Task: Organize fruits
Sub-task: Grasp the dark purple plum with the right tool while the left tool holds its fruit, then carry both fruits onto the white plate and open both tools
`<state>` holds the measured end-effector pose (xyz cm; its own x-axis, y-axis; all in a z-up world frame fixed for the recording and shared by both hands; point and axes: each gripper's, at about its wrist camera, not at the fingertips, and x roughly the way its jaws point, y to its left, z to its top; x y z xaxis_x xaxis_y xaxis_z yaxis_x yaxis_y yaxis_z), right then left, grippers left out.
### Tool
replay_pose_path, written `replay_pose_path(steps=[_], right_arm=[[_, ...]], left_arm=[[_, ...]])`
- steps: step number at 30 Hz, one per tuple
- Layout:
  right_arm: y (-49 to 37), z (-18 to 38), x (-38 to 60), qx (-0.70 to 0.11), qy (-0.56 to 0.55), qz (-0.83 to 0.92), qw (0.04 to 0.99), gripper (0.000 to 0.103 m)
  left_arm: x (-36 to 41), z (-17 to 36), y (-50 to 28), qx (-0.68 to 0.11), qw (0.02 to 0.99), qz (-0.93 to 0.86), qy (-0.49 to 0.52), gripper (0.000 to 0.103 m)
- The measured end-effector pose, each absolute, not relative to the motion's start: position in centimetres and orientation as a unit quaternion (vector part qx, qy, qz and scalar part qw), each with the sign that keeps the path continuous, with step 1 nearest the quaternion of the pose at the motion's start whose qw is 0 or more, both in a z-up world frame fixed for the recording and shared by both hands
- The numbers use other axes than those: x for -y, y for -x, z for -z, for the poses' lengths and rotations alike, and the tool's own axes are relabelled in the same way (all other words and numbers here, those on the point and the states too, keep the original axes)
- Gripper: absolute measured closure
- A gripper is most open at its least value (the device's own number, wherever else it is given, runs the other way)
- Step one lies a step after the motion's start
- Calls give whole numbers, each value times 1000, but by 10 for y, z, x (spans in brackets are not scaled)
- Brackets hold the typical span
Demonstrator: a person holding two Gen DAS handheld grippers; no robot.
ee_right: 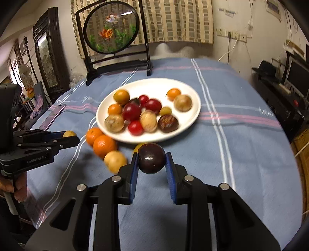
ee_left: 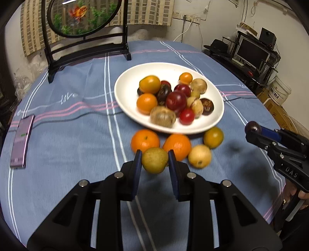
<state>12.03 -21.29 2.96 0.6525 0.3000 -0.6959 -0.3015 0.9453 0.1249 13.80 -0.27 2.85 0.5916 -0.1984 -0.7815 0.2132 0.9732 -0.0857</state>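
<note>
A white plate [ee_left: 123, 85] holds several fruits: oranges, red plums, brown and dark ones; it also shows in the right wrist view [ee_right: 185, 123]. My left gripper [ee_left: 155, 157] is shut on a yellow-green pear [ee_left: 154, 160], held above the cloth near the plate's front; this gripper shows at the left in the right wrist view [ee_right: 70, 136]. My right gripper [ee_right: 151, 159] is shut on a dark purple plum [ee_right: 151, 158]; it appears at the right in the left wrist view [ee_left: 253, 129]. Two oranges [ee_left: 145, 140] [ee_left: 177, 143], a yellow fruit [ee_left: 199, 156] and a greenish one [ee_left: 213, 137] lie on the cloth.
A blue striped tablecloth [ee_left: 77, 135] covers the round table. A phone [ee_left: 22, 142] lies at the left. A black framed round screen [ee_left: 85, 17] stands at the back. Shelves with a monitor [ee_left: 253, 51] stand right of the table.
</note>
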Motion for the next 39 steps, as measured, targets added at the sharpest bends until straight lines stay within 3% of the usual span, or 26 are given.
replay_pose_path(steps=[10, 28, 29, 31, 32, 33, 35, 39], right_arm=[[-180, -46, 215, -366, 10, -153, 918, 75], [-262, -13, 198, -397, -14, -134, 908, 74], [-265, -11, 199, -399, -20, -133, 907, 74], [-268, -5, 204, -407, -33, -135, 903, 72], [-268, -4, 207, -410, -39, -135, 901, 68], [-267, -4, 208, -410, -39, -131, 902, 58], [-263, -6, 212, -398, -46, -125, 908, 48], [-256, -10, 214, -391, -54, -133, 909, 47]], left_arm=[[13, -42, -195, -432, 896, 103, -4, 75], [28, -18, -271, -457, 886, 82, 8, 74], [29, -17, -274, -454, 887, 78, 8, 71], [32, -15, -280, -451, 890, 66, 8, 45], [32, -15, -280, -449, 892, 60, 8, 40], [33, -16, -280, -444, 894, 54, 9, 37], [33, -18, -279, -442, 895, 57, 12, 33], [30, -21, -274, -442, 896, 51, 11, 25]])
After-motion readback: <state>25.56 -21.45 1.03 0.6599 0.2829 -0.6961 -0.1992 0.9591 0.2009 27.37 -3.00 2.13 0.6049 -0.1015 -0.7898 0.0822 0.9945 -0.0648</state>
